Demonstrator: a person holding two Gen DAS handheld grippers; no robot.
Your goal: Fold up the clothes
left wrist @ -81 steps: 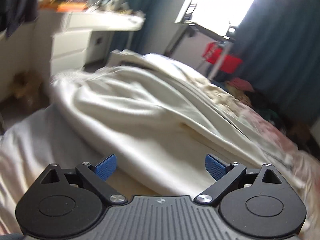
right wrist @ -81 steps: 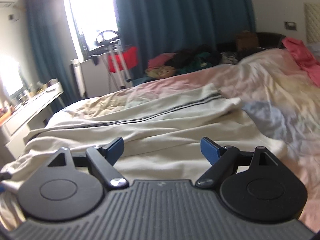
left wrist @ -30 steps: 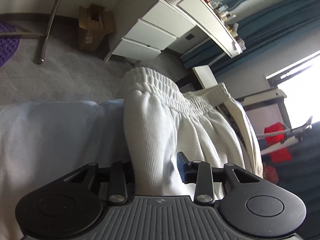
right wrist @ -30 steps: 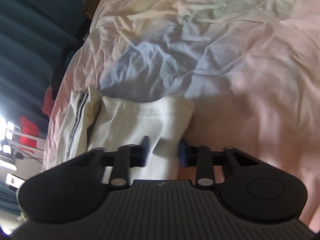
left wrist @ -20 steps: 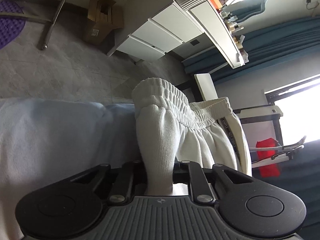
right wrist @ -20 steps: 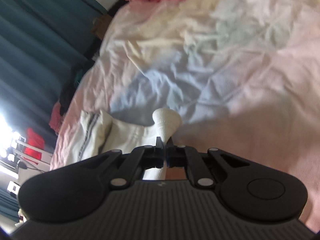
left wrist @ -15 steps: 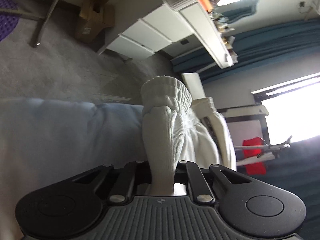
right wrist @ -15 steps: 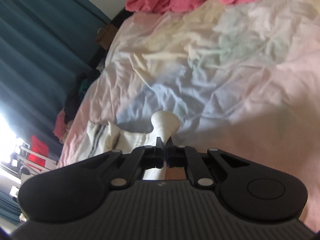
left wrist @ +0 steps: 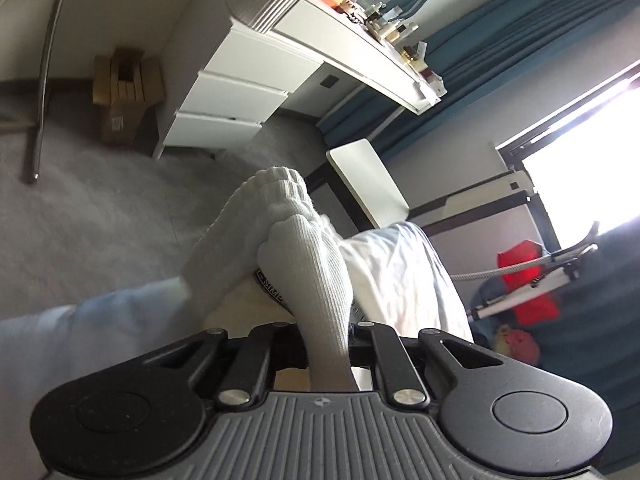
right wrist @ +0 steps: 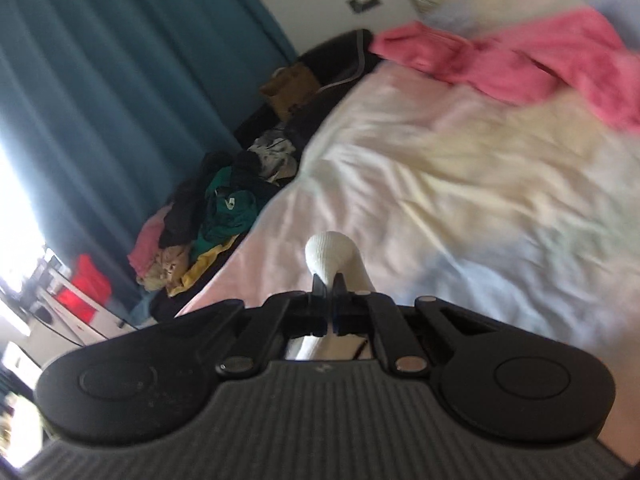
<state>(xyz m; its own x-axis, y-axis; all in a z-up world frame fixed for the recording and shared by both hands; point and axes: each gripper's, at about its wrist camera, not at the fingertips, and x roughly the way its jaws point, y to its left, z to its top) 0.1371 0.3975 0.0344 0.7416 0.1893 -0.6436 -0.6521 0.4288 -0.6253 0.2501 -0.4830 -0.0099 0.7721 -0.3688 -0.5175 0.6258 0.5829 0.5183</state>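
Note:
A pair of white sweatpants is held at both ends. In the left wrist view my left gripper (left wrist: 326,338) is shut on the ribbed elastic waistband (left wrist: 304,264), which bunches up above the jaws; a black label strip shows on the cloth below. In the right wrist view my right gripper (right wrist: 329,286) is shut on a white fold of the pants' leg end (right wrist: 331,255), lifted over the bed sheet (right wrist: 460,184). The rest of the garment hangs below both grippers, mostly hidden.
A white desk with drawers (left wrist: 240,92), a cardboard box (left wrist: 124,96) and a white chair (left wrist: 368,180) stand beyond the bed's foot. A pink garment (right wrist: 520,60) lies near the headboard. A pile of dark and green clothes (right wrist: 224,208) sits beside the bed by teal curtains (right wrist: 120,80).
Both grippers closed on the white pants and lifted them. The waistband has risen off the bed edge, and the right view has tilted up toward the curtains and headboard.

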